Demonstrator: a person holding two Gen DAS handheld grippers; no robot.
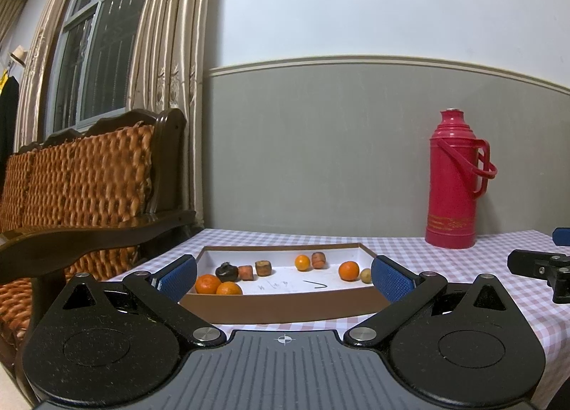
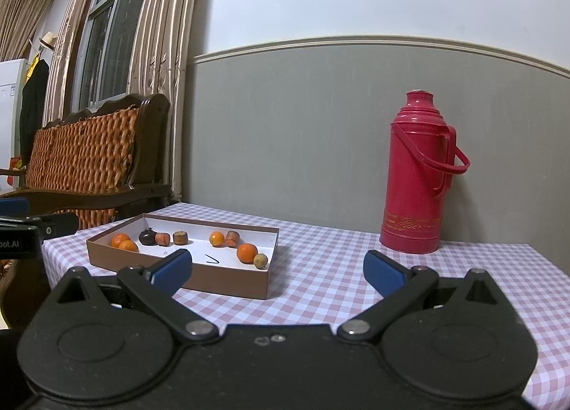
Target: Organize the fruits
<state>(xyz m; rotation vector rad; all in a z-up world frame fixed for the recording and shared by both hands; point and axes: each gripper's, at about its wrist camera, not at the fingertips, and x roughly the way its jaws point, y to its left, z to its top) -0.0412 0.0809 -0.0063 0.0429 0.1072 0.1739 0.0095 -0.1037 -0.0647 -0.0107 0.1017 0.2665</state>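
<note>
A shallow brown box point(image 1: 285, 303) point(image 2: 228, 276) with a white floor lies on the checked table. Several oranges point(image 1: 348, 270) point(image 2: 246, 252), a dark fruit point(image 1: 226, 271) point(image 2: 146, 236), carrot-like stubs point(image 1: 245, 271) point(image 2: 162, 238) and a small tan fruit point(image 1: 365, 275) point(image 2: 260, 260) lie in it. My left gripper point(image 1: 284, 278) is open just in front of the box with nothing between its blue pads. My right gripper point(image 2: 278, 269) is open too, low over the cloth to the right of the box's near corner; it also shows at the right edge of the left wrist view point(image 1: 541, 267).
A red thermos flask point(image 1: 454, 178) point(image 2: 416, 175) stands at the back right of the table by the grey wall. A wooden sofa with woven cushions point(image 1: 78, 175) point(image 2: 82, 157) sits left of the table, under a curtained window. The checked tablecloth point(image 2: 338, 267) is bare right of the box.
</note>
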